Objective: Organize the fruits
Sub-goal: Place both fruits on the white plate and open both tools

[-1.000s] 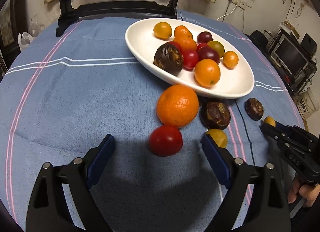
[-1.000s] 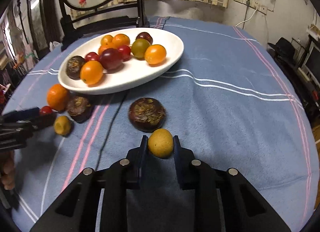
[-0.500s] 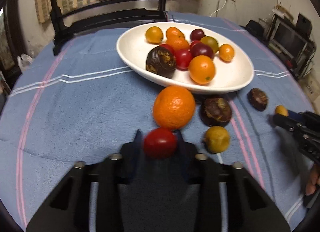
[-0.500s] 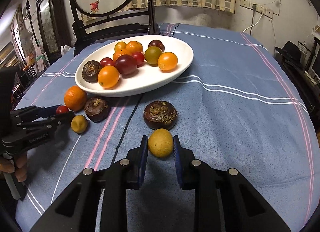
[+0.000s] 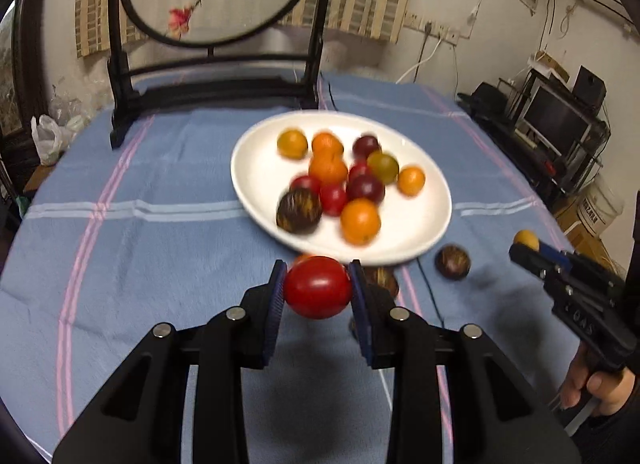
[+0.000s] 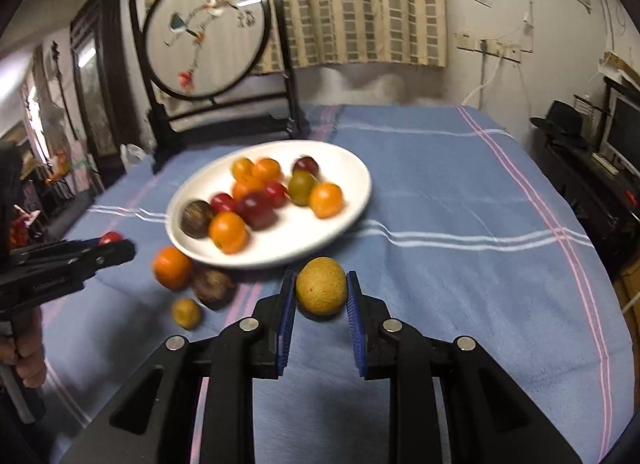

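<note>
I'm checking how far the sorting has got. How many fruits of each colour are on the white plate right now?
On the plate:
Orange fruits: 5
Red fruits: 3
Dark purple fruits: 2
Green fruit: 1
Brown fruit: 1
Total: 12

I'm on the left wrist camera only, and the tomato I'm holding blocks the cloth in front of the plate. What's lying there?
Observer: The right wrist view shows an orange on the cloth, by the plate's near edge.
Operator: Anything else loose there?
Observer: A small yellow fruit lies closer to us, next to a dark brown fruit.
Operator: How is the right gripper holding its fruit?
Observer: The right gripper has both blue pads pressed against the sides of a round yellow fruit.
</note>
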A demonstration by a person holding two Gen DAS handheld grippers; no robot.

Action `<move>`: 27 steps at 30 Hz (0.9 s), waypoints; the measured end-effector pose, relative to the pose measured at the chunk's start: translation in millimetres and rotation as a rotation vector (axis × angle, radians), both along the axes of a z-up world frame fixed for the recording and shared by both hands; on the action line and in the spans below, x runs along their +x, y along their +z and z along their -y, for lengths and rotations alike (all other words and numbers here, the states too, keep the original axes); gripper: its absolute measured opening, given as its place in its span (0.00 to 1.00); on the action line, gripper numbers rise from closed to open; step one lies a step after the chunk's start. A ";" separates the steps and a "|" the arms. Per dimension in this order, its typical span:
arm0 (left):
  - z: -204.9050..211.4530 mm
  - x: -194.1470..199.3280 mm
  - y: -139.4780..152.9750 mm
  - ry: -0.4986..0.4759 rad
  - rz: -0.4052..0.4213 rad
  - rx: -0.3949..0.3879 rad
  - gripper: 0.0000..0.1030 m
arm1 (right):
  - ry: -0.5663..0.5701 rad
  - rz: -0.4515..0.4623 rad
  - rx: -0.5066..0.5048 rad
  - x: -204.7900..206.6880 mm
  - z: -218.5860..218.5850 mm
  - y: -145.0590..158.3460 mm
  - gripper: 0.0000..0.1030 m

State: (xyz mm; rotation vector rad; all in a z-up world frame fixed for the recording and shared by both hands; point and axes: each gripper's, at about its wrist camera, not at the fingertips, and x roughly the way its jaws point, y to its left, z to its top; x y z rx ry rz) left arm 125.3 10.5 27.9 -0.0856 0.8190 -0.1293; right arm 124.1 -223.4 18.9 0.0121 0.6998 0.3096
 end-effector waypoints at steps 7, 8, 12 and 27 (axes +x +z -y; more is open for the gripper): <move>2.8 46.2 21.0 0.038 0.027 0.031 0.30 | 0.075 0.011 -0.029 38.6 -37.2 19.4 0.24; 3.0 51.8 20.2 0.044 0.024 0.033 0.30 | 0.083 -0.002 -0.031 46.9 -42.7 17.2 0.24; 2.4 88.2 7.1 0.078 -0.011 0.047 0.30 | 0.084 -0.053 -0.039 72.0 -54.8 1.6 0.24; -13.1 129.6 -28.2 0.200 -0.057 0.031 0.69 | 0.023 -0.095 -0.039 98.6 -54.5 -28.1 0.59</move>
